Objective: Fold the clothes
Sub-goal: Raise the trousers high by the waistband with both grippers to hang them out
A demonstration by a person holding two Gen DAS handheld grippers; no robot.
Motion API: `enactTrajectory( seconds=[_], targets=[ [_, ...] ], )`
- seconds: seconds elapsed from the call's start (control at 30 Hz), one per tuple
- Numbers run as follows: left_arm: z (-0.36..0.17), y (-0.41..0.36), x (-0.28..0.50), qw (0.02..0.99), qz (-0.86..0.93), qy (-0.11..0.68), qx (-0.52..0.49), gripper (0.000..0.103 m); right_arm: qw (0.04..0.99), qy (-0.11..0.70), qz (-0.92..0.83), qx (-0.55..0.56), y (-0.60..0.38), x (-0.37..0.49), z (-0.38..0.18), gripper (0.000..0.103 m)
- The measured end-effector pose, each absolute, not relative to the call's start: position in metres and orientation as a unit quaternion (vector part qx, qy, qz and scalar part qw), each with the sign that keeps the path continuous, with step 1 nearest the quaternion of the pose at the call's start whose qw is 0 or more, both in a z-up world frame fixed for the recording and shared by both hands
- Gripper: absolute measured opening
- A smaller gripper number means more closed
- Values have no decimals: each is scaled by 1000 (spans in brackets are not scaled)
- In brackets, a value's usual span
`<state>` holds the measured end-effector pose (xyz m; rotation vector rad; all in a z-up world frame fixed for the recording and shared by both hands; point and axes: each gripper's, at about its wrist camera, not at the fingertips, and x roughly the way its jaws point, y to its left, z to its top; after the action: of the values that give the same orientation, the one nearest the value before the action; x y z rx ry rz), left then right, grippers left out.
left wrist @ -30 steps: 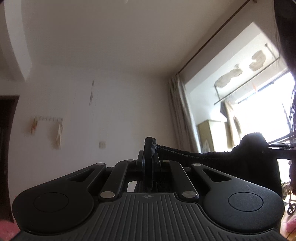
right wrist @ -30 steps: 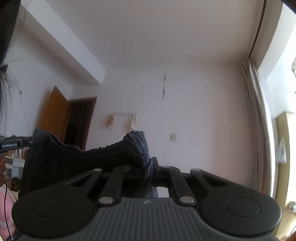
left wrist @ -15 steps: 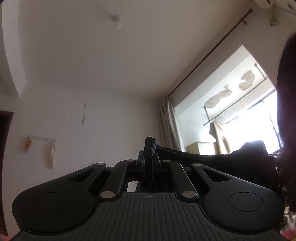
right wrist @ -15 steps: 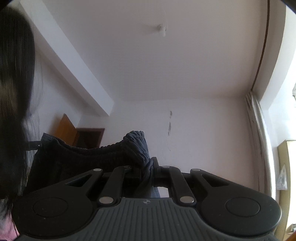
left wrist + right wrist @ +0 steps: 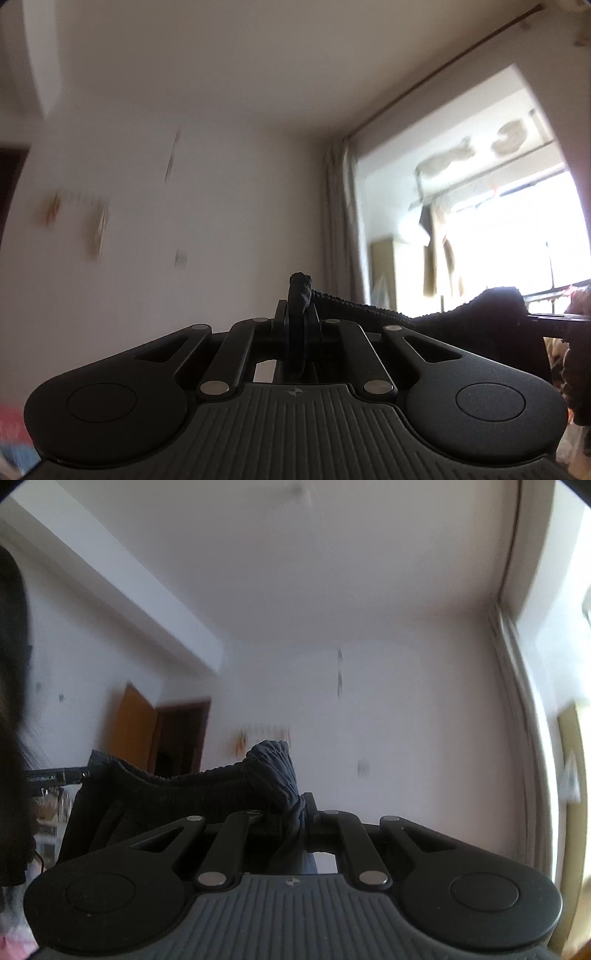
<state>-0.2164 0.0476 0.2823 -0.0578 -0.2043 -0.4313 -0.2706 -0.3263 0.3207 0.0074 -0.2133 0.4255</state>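
Waistband (image 5: 354,308) stretched between left claw (image 5: 300,317), right claw (image 5: 301,806); both clamped.

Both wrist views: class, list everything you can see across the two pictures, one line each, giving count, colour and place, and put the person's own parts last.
Dark garment: one, navy-black with an elastic waistband, held up and stretched between the two grippers.
Door: one, orange-brown, open beside a dark doorway on the left.
Curtain: one, pale grey, beside the bright window.
Wall hooks: one row, blurred, cloths hanging from it.
Wall switch: one, pale, on the white wall.
Cabinet: one, yellowish, by the window.
Left gripper: black, shut on the waistband.
Right gripper: black, shut on bunched fabric.
Hair: dark, at the left edge.
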Motion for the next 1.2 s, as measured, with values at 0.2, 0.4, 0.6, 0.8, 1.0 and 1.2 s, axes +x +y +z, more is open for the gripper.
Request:
enactTrajectory(
  seconds=[0.2, 0.4, 0.6, 0.8, 1.0, 1.2],
  targets=[
    [218, 31, -108, 981, -187, 37, -24, 5, 984, 16, 179, -7, -314, -182, 267, 9],
    [151, 23, -17, 972, -162, 168, -11, 5, 979, 132, 154, -32, -298, -74, 207, 9],
    [92, 16, 49, 961, -135, 241, -7, 5, 964, 227, 136, -29, -282, 11, 142, 9],
    [44, 22, 88, 952, -115, 284, 1, 5, 951, 285, 120, -16, -275, 58, 78, 9],
    [3, 21, 127, 943, -100, 318, 7, 6, 940, 324, 109, -8, -277, 103, 34, 9],
    [-18, 19, 157, 938, -108, 330, 7, 5, 933, 345, 105, 8, -283, 140, -1, 8]
  ],
)
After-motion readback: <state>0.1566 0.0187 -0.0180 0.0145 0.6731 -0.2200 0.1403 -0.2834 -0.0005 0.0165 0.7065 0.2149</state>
